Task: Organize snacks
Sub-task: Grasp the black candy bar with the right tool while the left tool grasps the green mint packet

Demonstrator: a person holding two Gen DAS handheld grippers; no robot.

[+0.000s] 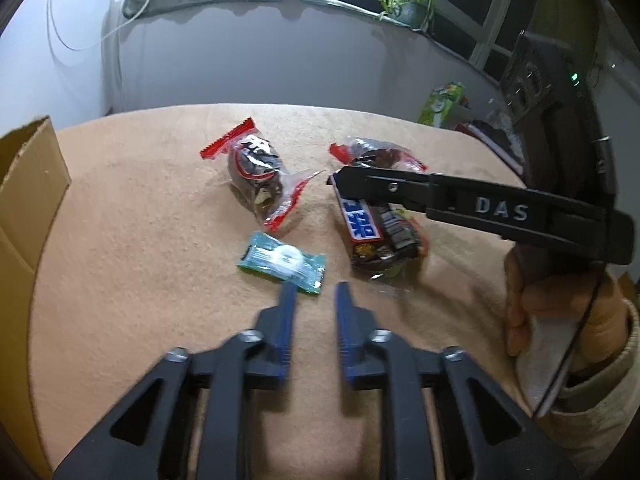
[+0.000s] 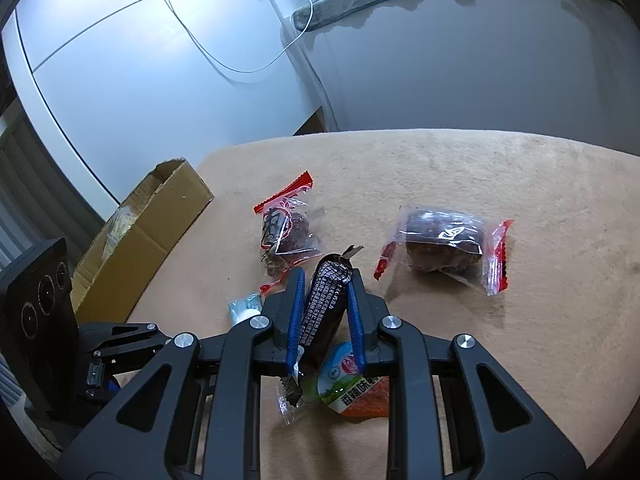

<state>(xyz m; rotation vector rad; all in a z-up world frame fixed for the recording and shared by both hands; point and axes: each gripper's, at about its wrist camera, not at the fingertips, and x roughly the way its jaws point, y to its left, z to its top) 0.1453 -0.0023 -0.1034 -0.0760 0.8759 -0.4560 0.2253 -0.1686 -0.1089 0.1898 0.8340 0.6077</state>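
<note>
My right gripper (image 2: 322,280) is pinching a dark chocolate bar (image 2: 322,312), its blue pads pressed against both long sides of the wrapper. The bar's far end sticks out past the fingertips, and its near end lies over an orange-and-green snack packet (image 2: 356,390) on the tan tablecloth (image 2: 500,176).

My left gripper (image 1: 316,292) has its jaws apart with nothing between them; the left fingertip hangs just at the edge of a small teal candy wrapper (image 1: 282,260), though motion blur keeps me from telling whether it touches.

Beyond those, two clear bags with red ends, each with a dark brown filling, lie on the cloth: one bag (image 2: 288,228) nearer the middle, the other bag (image 2: 444,246) well to its right.

At the left edge of the table stands an open cardboard box (image 2: 148,240). Something pale lies inside it, but I cannot make out what it is.

My right hand (image 1: 560,316) shows in the left camera, wrapped around the handle of its gripper, with a beige sleeve (image 1: 600,400) behind it.
</note>
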